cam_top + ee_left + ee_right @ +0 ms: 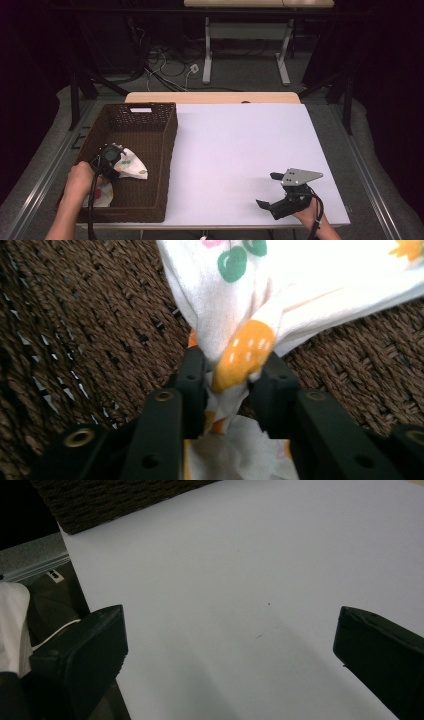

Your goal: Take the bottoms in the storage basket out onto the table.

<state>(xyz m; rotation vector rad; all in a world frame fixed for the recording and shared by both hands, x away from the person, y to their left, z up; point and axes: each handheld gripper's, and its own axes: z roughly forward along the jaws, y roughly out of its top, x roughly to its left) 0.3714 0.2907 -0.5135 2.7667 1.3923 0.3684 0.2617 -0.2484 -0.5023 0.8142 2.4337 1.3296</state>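
Item 1: cloth (131, 166), white, printed with green and orange fruit shapes. Location: inside the basket, on its floor, toward the near left part. In the left gripper view a bunched fold of it (240, 355) is pinched between the 2 black jaws, an orange print sitting right at the pinch; more cloth spreads above the jaws and a further fold lies below them.

Item 2: left gripper (109, 159), held in the person's left hand (80, 182), lowered into the basket and pointing down at the cloth. State: clamped on the cloth fold, both pads pressing the fabric (227, 385). Cable trails back over the basket's near wall.

Item 3: basket (167, 150), dark brown woven, rectangular, at the left edge of the table; a pale label shows on its far wall.

Item 4: right gripper (265, 190), held in the person's right hand (310, 212), at the near right of the table, well apart from the basket. State: jaws spread wide, nothing between them; bare table surface lies between them in the right gripper view (230, 625). Grey 3-cornered plate on top.

Item 5: table (240, 145), white top, with a wooden strip along its far edge.
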